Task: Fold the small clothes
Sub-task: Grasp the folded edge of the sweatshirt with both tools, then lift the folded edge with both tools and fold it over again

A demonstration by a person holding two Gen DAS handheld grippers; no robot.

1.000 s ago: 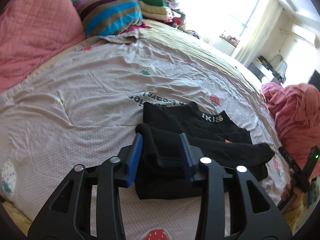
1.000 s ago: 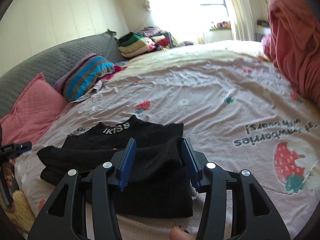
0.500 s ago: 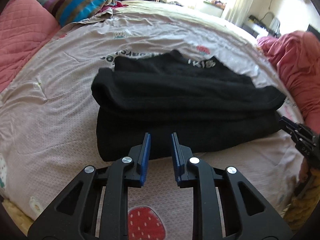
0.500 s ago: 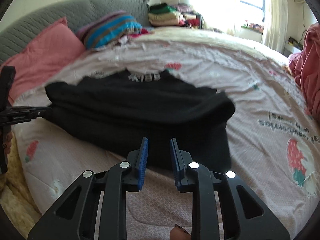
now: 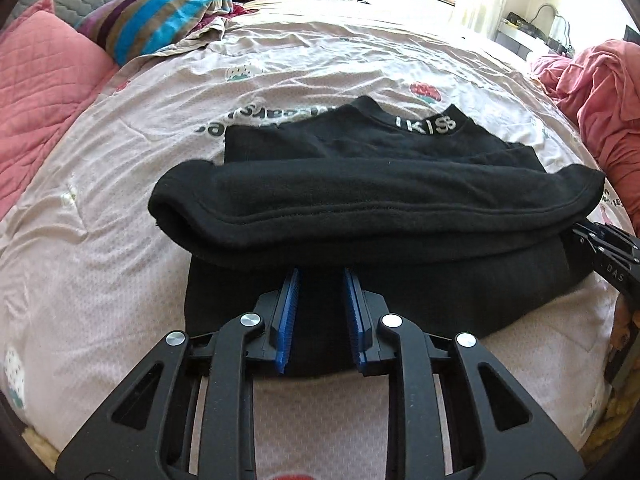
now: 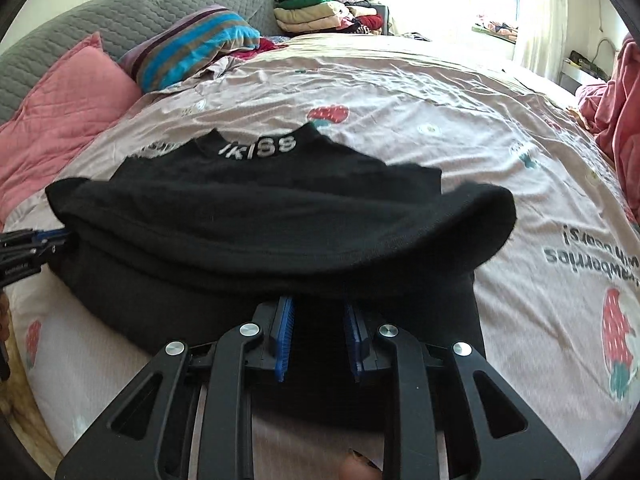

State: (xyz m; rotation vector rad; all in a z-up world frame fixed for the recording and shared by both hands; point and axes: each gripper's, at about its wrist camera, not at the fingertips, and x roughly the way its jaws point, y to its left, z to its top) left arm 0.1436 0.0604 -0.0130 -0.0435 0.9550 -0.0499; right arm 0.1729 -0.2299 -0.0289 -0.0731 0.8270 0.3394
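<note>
A black sweater (image 5: 380, 200) lies on the bed with its hem folded up toward the collar, which bears white letters (image 5: 424, 124). My left gripper (image 5: 322, 272) rests over the sweater's near layer, tips just under the thick fold. Its jaws stand a narrow gap apart and are opening, with black cloth seen below the gap and nothing pinched. My right gripper (image 6: 318, 300) sits the same way at the sweater's (image 6: 260, 216) other side, jaws narrowly apart, pads not pressing on cloth. Each gripper shows at the edge of the other's view: the right gripper (image 5: 604, 248), the left gripper (image 6: 28, 248).
The pale strawberry-print bedsheet (image 5: 100, 240) spreads all round. A pink pillow (image 5: 40, 92) and a striped pillow (image 5: 160, 12) lie at the head by the grey headboard (image 6: 80, 20). Folded clothes (image 6: 316, 12) are stacked behind. A pink heap of clothing (image 5: 600, 92) lies at the right.
A second ago both grippers carried the hem fold between wider jaws. They let it go, narrowed and drew back, and now have come down and forward over the sweater's near edge.
</note>
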